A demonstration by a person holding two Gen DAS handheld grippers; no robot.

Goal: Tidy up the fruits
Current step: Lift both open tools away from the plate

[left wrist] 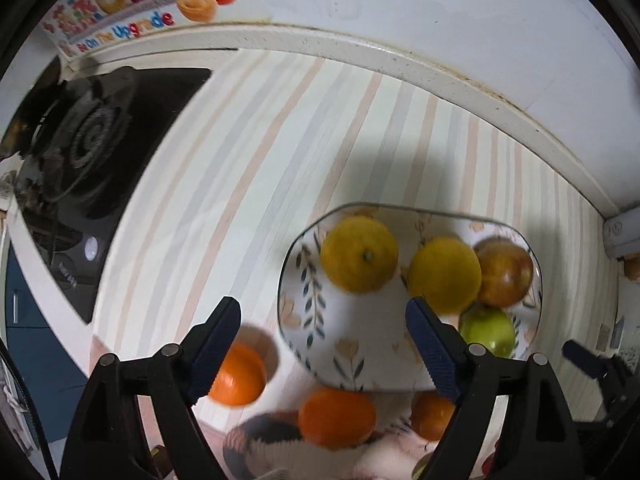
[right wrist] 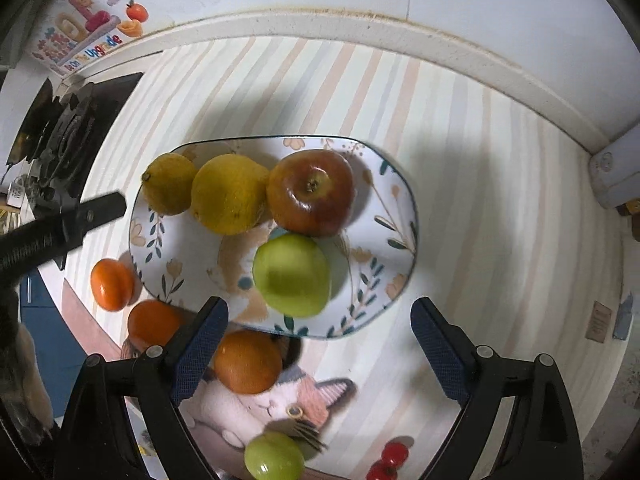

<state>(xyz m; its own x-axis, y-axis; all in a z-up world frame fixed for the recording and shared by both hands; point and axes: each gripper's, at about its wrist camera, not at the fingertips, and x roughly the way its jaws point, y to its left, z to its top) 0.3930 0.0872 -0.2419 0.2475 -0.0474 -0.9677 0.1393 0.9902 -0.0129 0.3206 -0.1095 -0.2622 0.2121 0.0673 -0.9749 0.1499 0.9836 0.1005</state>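
Striped in pale peach, grey and cream, the countertop (right wrist: 500, 200) is being bounded at the back by a white raised ledge (right wrist: 360, 30) and a white wall, on which a colourful sticker (left wrist: 120, 4) is being displayed. At the far left, part of the surface is being taken up by a black gas stove (left wrist: 104, 132). On the counter, a white floral plate (right wrist: 384, 216) is being used to hold four fruits: two yellow citrus fruits, one at the left (right wrist: 170, 184) and a larger one (right wrist: 230, 194) touching it, a red apple (right wrist: 311, 192) just beside them on the right, and a green apple (right wrist: 292, 276) in front, pressed against the red one. Below the plate, a cat picture (right wrist: 280, 404) on the mat is being partly covered by fruit. Three oranges are being left outside the plate along its lower-left edge: one furthest left (right wrist: 112, 284), a second (right wrist: 154, 322) next to it, and a third (right wrist: 248, 366) beneath the rim. A smaller green fruit (right wrist: 274, 458) and some small red fruits (right wrist: 390, 460) are being seen at the bottom edge, well apart from the plate. The left gripper (left wrist: 324, 332) is being held wide over the plate's near-left part, with nothing between its fingers. The right gripper (right wrist: 320, 328) is likewise being held wide above the plate's near rim, the green apple lying just beyond its fingertips and untouched.
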